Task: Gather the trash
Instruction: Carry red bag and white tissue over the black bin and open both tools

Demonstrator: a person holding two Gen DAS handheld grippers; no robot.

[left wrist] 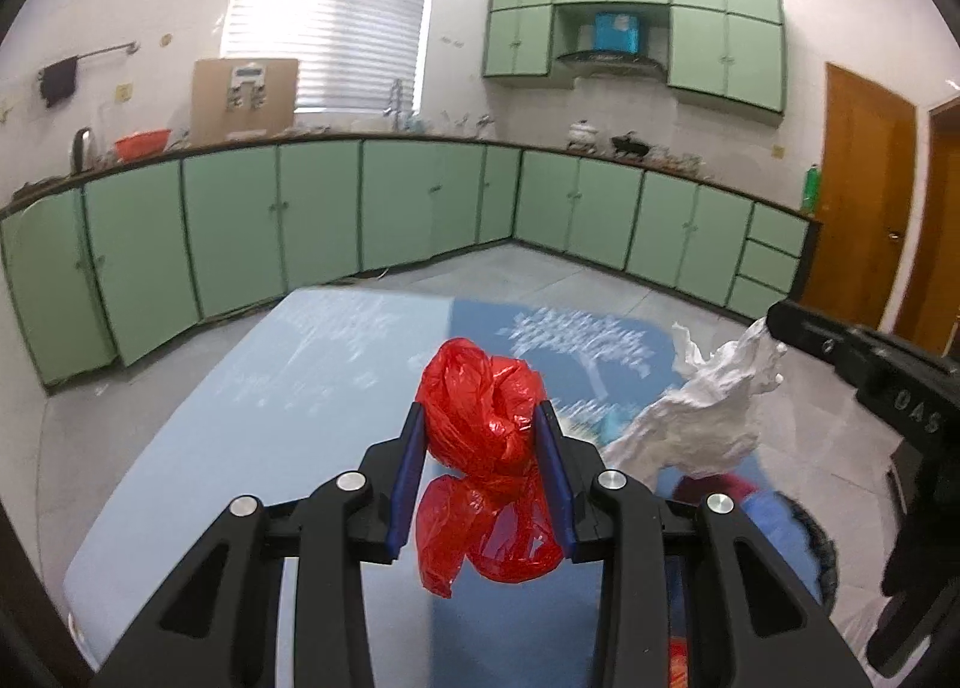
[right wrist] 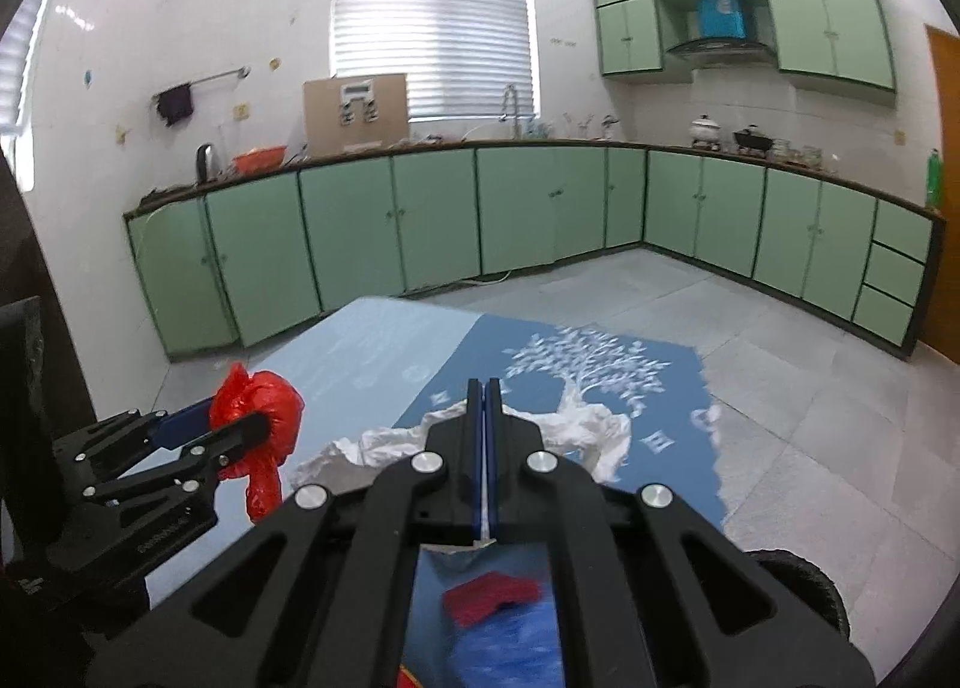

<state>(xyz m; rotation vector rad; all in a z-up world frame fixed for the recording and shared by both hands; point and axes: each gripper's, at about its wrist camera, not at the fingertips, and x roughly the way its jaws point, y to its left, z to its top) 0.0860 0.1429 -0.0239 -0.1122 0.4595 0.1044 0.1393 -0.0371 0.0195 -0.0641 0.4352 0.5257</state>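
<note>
A crumpled red plastic bag [left wrist: 474, 388] sits squeezed between the blue pads of my left gripper [left wrist: 480, 410], with a loose part hanging below the fingers. In the right wrist view the same red bag [right wrist: 273, 397] shows at the left in the left gripper [right wrist: 234, 419]. My right gripper [right wrist: 485, 386] is shut, and a crumpled white wad [right wrist: 600, 430] is pinched between its pads and spreads to both sides. From the left wrist view that white wad [left wrist: 708, 418] hangs from the right gripper's tip [left wrist: 774, 323]. Both are held up above a blue cloth [right wrist: 660, 382] printed with a white tree.
A light blue surface [left wrist: 240, 400] adjoins the cloth on the left. Low down, a dark round rim [left wrist: 813, 538] holds blue and red things [right wrist: 492, 598]. Green cabinets [left wrist: 312, 220] under a cluttered counter line the far walls. A wooden door [left wrist: 858, 196] stands on the right; grey floor tiles [right wrist: 780, 418] surround the table.
</note>
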